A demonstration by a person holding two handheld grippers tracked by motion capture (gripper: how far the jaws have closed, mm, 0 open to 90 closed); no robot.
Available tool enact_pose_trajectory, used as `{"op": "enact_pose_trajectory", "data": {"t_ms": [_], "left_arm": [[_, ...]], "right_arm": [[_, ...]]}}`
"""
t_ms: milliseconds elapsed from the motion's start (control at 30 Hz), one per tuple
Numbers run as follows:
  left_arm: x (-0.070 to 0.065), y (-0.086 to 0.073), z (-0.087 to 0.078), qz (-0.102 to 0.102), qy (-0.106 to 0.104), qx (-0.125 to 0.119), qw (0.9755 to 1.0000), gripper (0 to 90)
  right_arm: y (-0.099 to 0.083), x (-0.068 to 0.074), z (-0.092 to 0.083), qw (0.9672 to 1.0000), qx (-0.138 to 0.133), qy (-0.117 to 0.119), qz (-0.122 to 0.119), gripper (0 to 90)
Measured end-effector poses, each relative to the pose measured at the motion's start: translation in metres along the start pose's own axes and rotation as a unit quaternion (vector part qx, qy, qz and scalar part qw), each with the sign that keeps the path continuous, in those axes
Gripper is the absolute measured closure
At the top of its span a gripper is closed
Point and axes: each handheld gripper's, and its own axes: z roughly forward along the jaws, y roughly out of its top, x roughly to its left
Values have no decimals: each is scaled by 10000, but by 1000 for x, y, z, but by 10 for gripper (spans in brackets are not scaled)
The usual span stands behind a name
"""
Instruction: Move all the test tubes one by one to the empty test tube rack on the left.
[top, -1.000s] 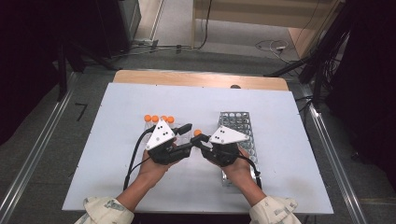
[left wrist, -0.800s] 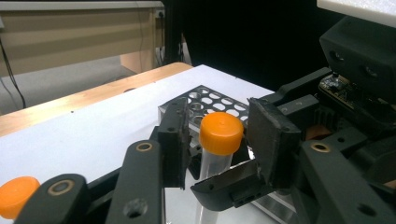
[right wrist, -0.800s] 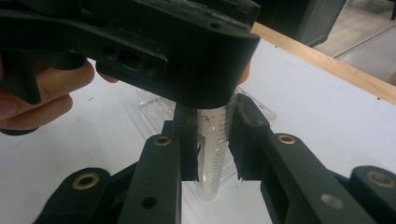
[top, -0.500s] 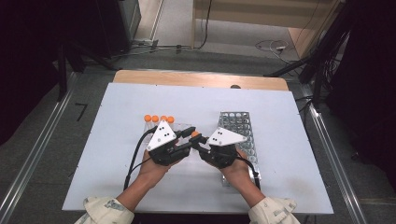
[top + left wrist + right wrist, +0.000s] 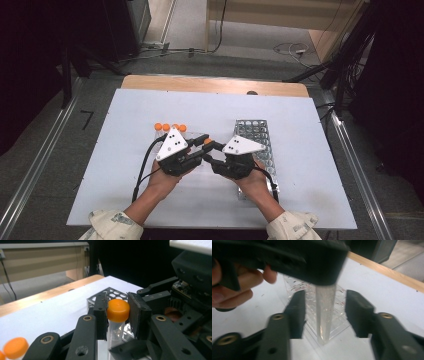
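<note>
A clear tube with an orange cap [image 5: 118, 310] stands upright between the two grippers near the middle of the white table [image 5: 125, 165]. My left gripper [image 5: 117, 315] is shut on it just under the cap. My right gripper [image 5: 324, 302] has just been opening. Its pads stand apart on either side of the tube's lower body [image 5: 324, 315] with a gap on both sides. In the high view the left gripper [image 5: 199, 141] and the right gripper [image 5: 212, 148] meet tip to tip at the orange cap [image 5: 207, 141].
A metal tube rack [image 5: 256, 131] lies right of the grippers, under the right hand. Several orange-capped tubes [image 5: 170, 127] stand in a clear rack [image 5: 338, 315] just behind the left gripper. A wooden edge [image 5: 215, 85] bounds the table's far side.
Both hands have kept their places, with the gripper tips still together at the tube. The right gripper's jaws look a little wider than before.
</note>
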Motion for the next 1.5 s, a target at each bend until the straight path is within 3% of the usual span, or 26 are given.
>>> {"op": "enact_pose_trajectory", "data": {"t_ms": [300,633,1200,1500], "left_arm": [[21,10,-9,-186,401,-212,9988,699],[44,13,-10,-281,843,-345,9954,699],[57,7,9,-162,1140,-201,9931,698],[60,2,17,-107,1156,-32,9932,698]], "right_arm": [[1,-12,-8,9997,-101,-156,166,256],[-2,-25,-19,9992,-92,-273,275,181],[-14,-36,-42,9980,-88,-429,459,155],[-17,-40,-47,9975,-94,-476,523,155]]}}
